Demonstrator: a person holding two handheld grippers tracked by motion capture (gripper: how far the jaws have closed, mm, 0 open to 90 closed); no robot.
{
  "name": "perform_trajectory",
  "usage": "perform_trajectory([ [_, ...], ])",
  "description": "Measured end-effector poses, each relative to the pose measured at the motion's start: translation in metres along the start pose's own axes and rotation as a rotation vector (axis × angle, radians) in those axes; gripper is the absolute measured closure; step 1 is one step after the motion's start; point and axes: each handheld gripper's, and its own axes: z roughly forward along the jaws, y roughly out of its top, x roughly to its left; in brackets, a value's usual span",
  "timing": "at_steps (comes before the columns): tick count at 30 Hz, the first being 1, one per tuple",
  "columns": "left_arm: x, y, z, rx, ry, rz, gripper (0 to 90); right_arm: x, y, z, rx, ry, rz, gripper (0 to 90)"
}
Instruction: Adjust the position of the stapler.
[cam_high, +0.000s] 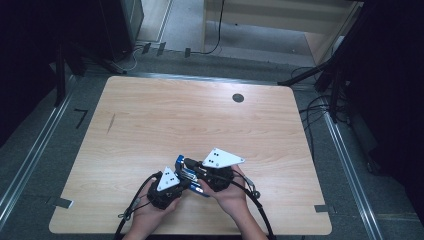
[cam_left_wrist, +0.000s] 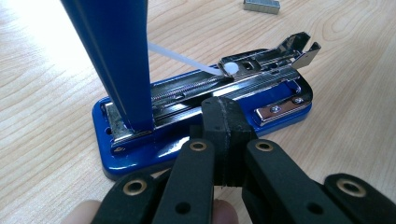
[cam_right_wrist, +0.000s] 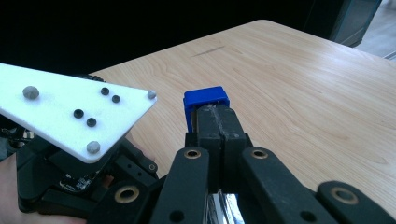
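- We see a blue stapler (cam_left_wrist: 201, 116), lid raised, at the centre of the left view, on the table (cam_high: 200, 115).
- Left tool (cam_left_wrist: 223, 122) closed against its base.
- Right tool (cam_right_wrist: 218, 122) closed on the lid (cam_right_wrist: 205, 99).

Blue stapler (cam_left_wrist: 196, 119) sits flat on the bench near its front edge, lid swung up near vertical, chrome staple channel (cam_left_wrist: 224, 81) exposed, white pusher visible.

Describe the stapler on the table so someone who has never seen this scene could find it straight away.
On the wooden table, look at the near edge where both hands meet. Between the two tongs lies the stapler: a blue base with a shiny metal staple track, its blue top arm swung upright. It is the blue thing there.
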Motion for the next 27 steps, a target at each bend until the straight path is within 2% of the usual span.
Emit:
perform_trajectory([
  [13, 0.0, 0.0, 0.0, -0.001, -0.002, 0.0, 90.0, 0.0, 0.004, 0.011, 0.0, 0.014, -0.002, 90.0],
  [15, 0.0, 0.0, 0.0, 0.001, -0.003, 0.0, 90.0, 0.001, 0.003, 0.014, 0.012, 0.017, -0.009, 90.0],
  [18, 0.0, 0.0, 0.0, 0.001, -0.006, 0.0, 90.0, 0.003, -0.003, 0.025, 0.075, 0.001, -0.04, 90.0],
  [20, 0.0, 0.0, 0.0, 0.002, -0.006, 0.0, 90.0, 0.003, -0.004, 0.027, 0.078, 0.001, -0.036, 90.0],
  [22, 0.001, 0.0, 0.0, 0.004, -0.007, 0.0, 90.0, 0.0, -0.007, 0.028, 0.071, 0.015, -0.009, 90.0],
  [27, 0.001, 0.0, 0.0, 0.003, -0.006, 0.002, 90.0, -0.002, -0.008, 0.029, 0.078, 0.016, -0.01, 90.0],
])
